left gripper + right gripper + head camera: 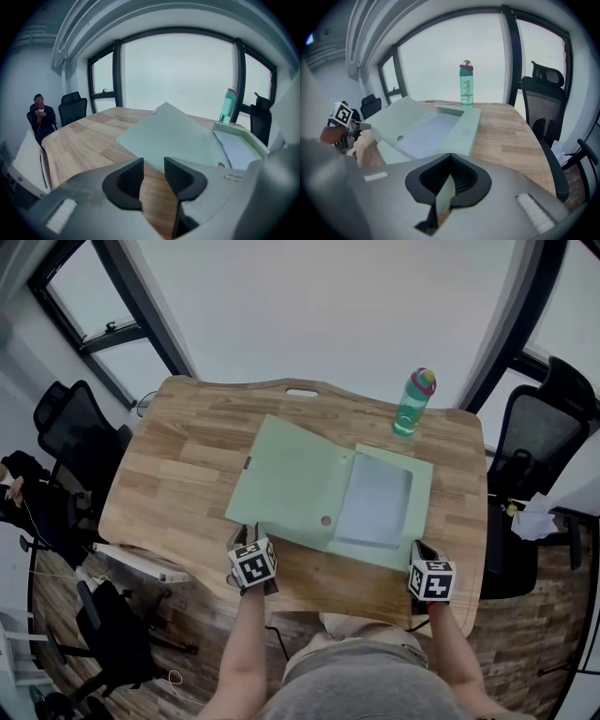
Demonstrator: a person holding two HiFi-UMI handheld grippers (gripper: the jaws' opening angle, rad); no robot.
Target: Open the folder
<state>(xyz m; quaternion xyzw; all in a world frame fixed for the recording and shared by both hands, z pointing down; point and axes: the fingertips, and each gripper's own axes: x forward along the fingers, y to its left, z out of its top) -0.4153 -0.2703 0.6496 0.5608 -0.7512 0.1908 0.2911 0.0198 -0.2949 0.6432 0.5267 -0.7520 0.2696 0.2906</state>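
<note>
At the far left a black office chair (75,427) stood beside the wooden bench (178,474). The left gripper (153,171) hung over the bench's near edge, its fingers (129,180) apart with only bare wood showing between them, just short of the folder's near left edge. The pale green folder (300,479) lay mid-bench, its cover lifted at a slant over to the left and a light sheet (375,502) exposed inside. The right gripper (450,180) had its fingers (464,180) closed on the folder's thin near right edge. Beyond the folder's far right corner a teal bottle (413,401) stood upright.
</note>
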